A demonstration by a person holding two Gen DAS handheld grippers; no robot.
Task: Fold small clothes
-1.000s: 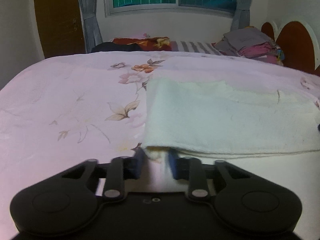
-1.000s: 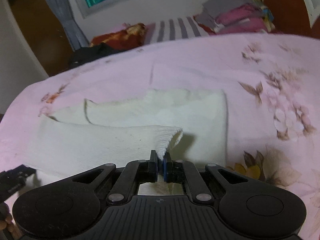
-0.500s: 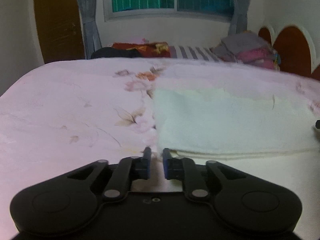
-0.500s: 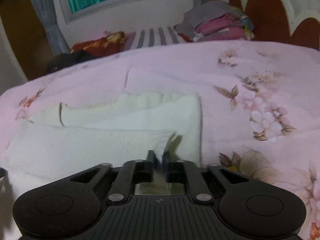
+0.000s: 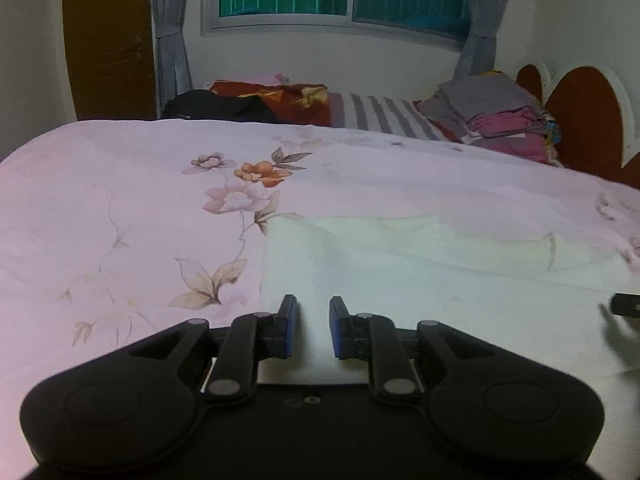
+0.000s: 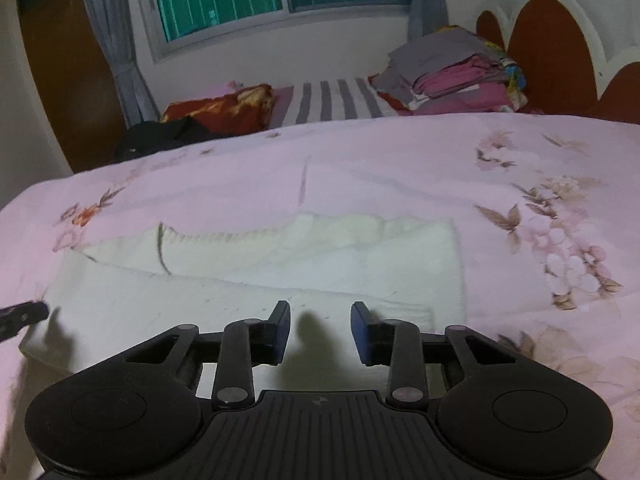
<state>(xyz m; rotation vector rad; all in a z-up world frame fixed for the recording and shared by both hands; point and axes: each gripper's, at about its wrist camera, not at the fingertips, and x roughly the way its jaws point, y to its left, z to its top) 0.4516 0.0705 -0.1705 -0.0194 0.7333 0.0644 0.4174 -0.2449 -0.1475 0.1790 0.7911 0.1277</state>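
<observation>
Left wrist view: folded cream garment (image 5: 420, 280) just ahead of both grippers' parted, empty jaws.

Both tongs stand with their jaws apart and nothing between them, low over the cream knitted garment (image 6: 280, 280), which lies flat and folded on the bed (image 5: 120, 208). The left tongs (image 5: 311, 328) have the bare floral bed cover on their left side, where the way is free. The right tongs (image 6: 320, 332) have bare cover on their right side and ahead, beyond the garment. Each tongs shows at the edge of the other's view, so the two stand near each other across the garment. At the far end of the bed the stack of folded clothes (image 6: 452, 72), the red patterned cushion (image 6: 224, 108) and the headboard (image 6: 560, 52) close the way.
</observation>
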